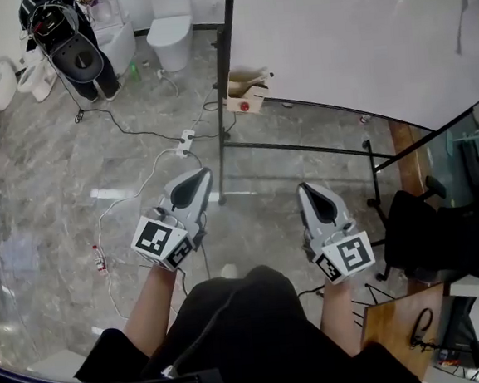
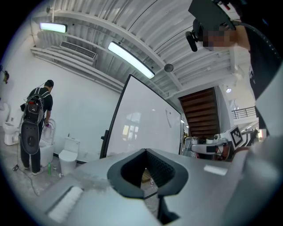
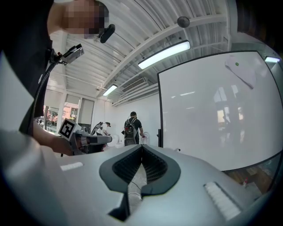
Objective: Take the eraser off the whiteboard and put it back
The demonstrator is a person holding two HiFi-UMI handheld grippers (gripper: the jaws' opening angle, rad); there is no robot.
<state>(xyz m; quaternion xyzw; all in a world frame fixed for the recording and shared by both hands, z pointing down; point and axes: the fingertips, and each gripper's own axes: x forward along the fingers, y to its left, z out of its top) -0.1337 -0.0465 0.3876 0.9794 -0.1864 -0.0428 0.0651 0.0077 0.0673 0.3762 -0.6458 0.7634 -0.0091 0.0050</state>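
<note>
A big whiteboard [image 1: 351, 35] on a black stand fills the upper right of the head view. A pale eraser [image 1: 468, 18] with a green dot clings near its far top right corner; it also shows as the eraser [image 3: 241, 70] in the right gripper view and, small, as the eraser [image 2: 169, 118] in the left gripper view. My left gripper [image 1: 200, 175] and right gripper [image 1: 303, 187] are held level over the floor, short of the board, well away from the eraser. Both are shut with nothing between the jaws, as the left gripper [image 2: 145, 151] and right gripper [image 3: 142, 146] show close up.
A cardboard box [image 1: 246, 92] sits by the board's stand [image 1: 223, 79]. A power strip [image 1: 186, 141] and cables lie on the marble floor, with a small bottle [image 1: 100, 259]. A black chair [image 1: 443, 227] stands at right. Toilets [image 1: 171, 26] and a person with a backpack [image 1: 67, 35] are far left.
</note>
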